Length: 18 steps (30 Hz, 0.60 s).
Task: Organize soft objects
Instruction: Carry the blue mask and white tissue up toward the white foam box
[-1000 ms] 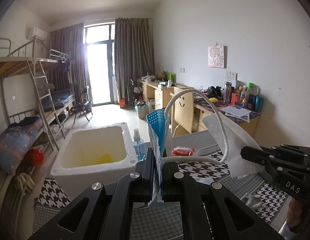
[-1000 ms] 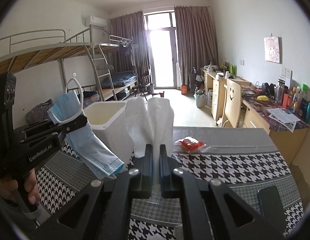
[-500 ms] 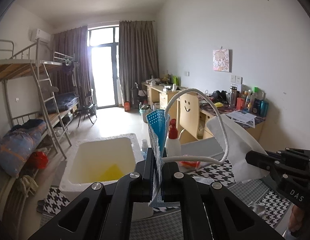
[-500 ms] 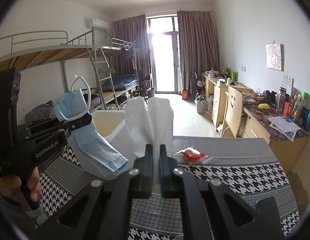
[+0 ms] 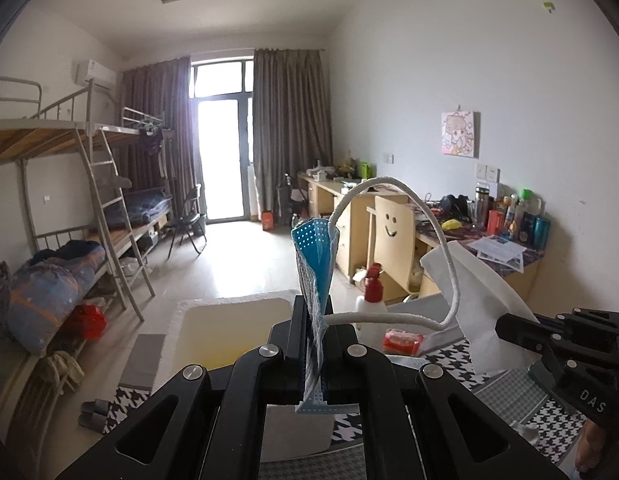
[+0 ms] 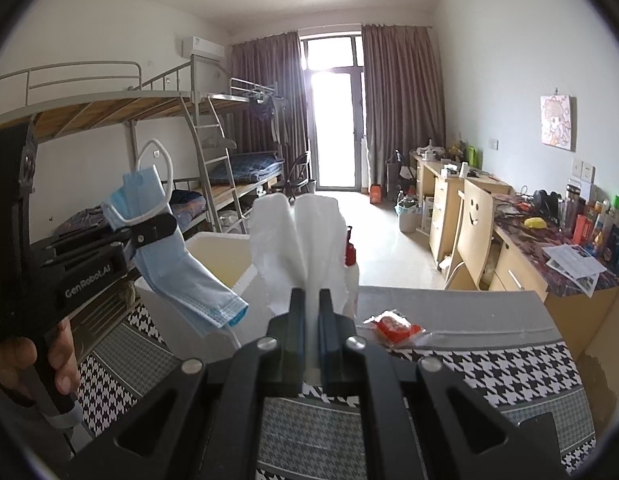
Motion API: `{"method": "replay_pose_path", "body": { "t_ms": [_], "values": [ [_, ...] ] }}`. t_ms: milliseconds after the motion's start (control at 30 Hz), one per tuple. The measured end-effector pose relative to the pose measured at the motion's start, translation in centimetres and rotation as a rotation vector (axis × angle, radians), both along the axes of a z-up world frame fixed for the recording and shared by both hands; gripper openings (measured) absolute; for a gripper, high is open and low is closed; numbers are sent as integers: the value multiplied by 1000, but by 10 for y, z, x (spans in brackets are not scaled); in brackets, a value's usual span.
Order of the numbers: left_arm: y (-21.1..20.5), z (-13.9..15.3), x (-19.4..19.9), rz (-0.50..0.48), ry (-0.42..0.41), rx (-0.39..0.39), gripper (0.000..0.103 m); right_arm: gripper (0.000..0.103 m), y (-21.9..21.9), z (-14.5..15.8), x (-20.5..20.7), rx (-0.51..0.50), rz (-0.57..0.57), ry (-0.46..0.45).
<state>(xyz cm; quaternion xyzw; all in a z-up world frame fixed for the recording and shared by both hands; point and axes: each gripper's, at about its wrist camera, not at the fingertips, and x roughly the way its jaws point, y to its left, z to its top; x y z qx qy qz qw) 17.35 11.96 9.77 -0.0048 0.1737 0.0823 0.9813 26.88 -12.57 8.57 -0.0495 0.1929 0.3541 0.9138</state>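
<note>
My left gripper (image 5: 315, 320) is shut on a blue face mask (image 5: 315, 260) with a white ear loop (image 5: 425, 216), held in the air above the white foam box (image 5: 229, 308). From the right wrist view the mask (image 6: 181, 264) hangs from the left gripper (image 6: 165, 226) over the box (image 6: 225, 256). My right gripper (image 6: 311, 304) is shut on a folded white tissue (image 6: 301, 240), held up over the table. In the left wrist view the tissue (image 5: 477, 308) sticks up from the right gripper (image 5: 505, 322) at the right.
A houndstooth-patterned table (image 6: 449, 368) carries a red packet in clear wrap (image 6: 393, 326), a white bottle with a red cap (image 5: 371, 304) and a dark phone (image 6: 549, 428). Bunk beds (image 6: 109, 120) stand on the left, desks (image 6: 509, 240) and a chair (image 6: 473, 220) on the right.
Both grippers have risen with the mask and the tissue still held. The foam box and table sit lower in both views. The red-capped bottle has come into view.
</note>
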Motion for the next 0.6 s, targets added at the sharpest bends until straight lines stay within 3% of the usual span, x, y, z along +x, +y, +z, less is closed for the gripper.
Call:
{"method": "replay_pose_path", "body": {
  "t_ms": [600],
  "values": [
    [34,0,11,103,18,-11,5,8,37,10,11,-23,88,-6]
  ]
}}
